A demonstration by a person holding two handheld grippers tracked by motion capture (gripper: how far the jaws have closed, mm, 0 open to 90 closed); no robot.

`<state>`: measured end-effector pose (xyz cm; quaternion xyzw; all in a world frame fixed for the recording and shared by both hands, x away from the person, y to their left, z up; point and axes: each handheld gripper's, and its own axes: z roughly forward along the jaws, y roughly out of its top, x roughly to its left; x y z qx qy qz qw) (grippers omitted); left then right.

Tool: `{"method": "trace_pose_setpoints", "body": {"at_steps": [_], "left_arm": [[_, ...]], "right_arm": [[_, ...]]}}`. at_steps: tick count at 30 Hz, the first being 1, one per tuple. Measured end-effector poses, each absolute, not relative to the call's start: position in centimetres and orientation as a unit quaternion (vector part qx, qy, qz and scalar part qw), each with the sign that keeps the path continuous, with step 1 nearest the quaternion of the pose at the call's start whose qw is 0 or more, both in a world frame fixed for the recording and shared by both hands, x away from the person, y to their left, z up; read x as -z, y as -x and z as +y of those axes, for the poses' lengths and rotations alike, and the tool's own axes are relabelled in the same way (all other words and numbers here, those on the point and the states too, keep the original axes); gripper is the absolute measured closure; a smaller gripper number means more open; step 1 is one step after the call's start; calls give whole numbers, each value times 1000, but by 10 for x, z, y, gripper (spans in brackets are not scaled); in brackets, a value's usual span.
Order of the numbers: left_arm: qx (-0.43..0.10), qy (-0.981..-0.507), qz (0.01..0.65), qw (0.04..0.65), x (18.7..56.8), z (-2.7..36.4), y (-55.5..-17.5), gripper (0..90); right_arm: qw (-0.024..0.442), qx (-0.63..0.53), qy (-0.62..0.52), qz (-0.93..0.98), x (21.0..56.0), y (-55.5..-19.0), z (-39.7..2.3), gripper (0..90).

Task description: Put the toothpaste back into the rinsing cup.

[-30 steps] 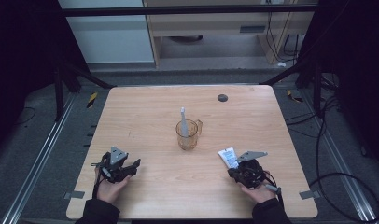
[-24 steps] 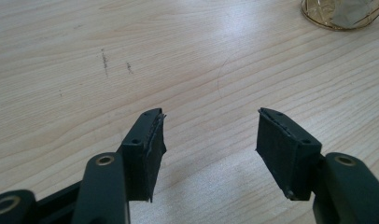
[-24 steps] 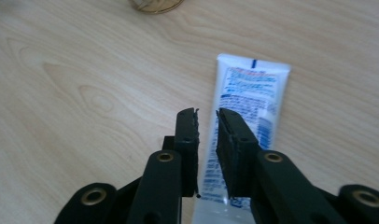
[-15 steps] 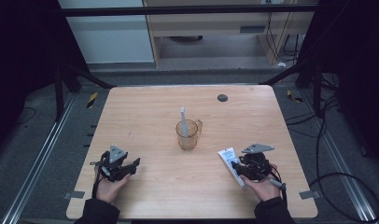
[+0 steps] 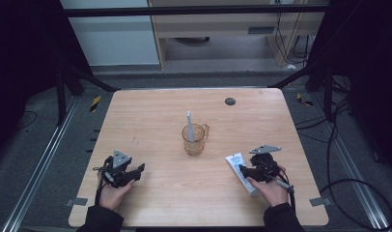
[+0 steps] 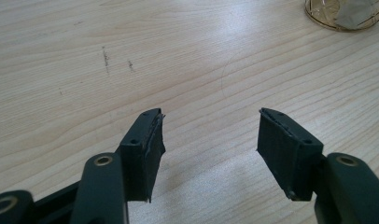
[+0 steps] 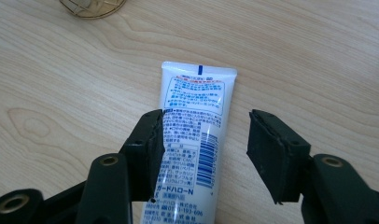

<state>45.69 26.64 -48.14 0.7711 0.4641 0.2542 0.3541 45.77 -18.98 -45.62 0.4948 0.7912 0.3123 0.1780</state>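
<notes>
A white toothpaste tube point(image 7: 197, 93) lies flat on the wooden table point(image 5: 150, 116), at the front right in the high view point(image 5: 238, 164). My right gripper point(image 7: 206, 116) straddles it. Its jaws have just been opening; the left pad sits at the tube's edge and the right pad stands clear of it. My left gripper point(image 6: 208, 114) rests open at the front left point(image 5: 136, 169) with bare wood between its pads. A clear amber cup point(image 5: 194, 140) stands mid-table with a white toothbrush point(image 5: 189, 121) upright in it.
The cup's base shows at the top of the left gripper view point(image 6: 346, 11) and of the right gripper view point(image 7: 92, 7). A small dark disc point(image 5: 230, 101) lies near the table's far edge. Cables trail on the floor at the right.
The right gripper's jaws have spread apart around the toothpaste tube, which now lies on the table. The left gripper has stayed put.
</notes>
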Motion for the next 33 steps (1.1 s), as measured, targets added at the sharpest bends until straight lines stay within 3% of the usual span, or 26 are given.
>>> {"method": "trace_pose_setpoints", "body": {"at_steps": [33], "left_arm": [[-252, -774, 466, 345, 482, 266, -458, 397]], "right_arm": [[133, -279, -505, 806, 472, -472, -176, 441]]}}
